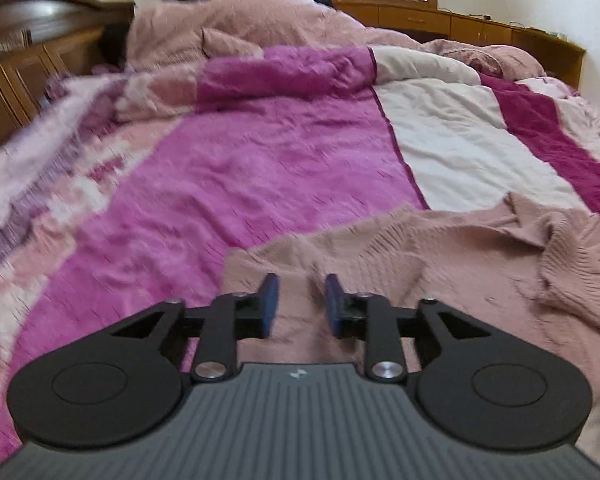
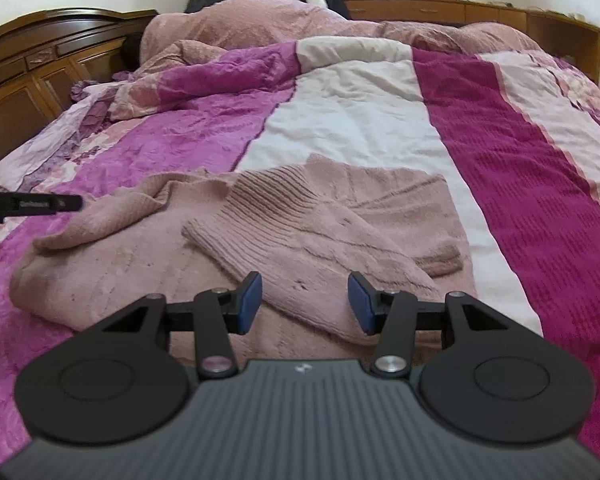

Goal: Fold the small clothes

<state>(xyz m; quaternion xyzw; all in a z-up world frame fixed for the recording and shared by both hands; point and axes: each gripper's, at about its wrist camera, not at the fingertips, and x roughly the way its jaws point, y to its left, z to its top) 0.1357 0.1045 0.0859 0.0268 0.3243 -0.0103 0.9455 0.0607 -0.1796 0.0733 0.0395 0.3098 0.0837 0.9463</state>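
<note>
A dusty-pink knit sweater (image 2: 300,224) lies on the bed, one ribbed sleeve folded across its body. It fills the lower right of the left wrist view (image 1: 440,256). My left gripper (image 1: 302,304) is open, its blue pads just above the sweater's left edge, nothing between them. Its tip shows at the left edge of the right wrist view (image 2: 40,204). My right gripper (image 2: 304,300) is open wide over the folded sleeve and holds nothing.
The bed is covered by a quilt (image 2: 500,160) with magenta, white and pink stripes. A heaped pink blanket (image 2: 260,28) lies at the far end. A wooden headboard (image 2: 40,60) stands at left, wooden cabinets (image 2: 500,12) under a window at the back.
</note>
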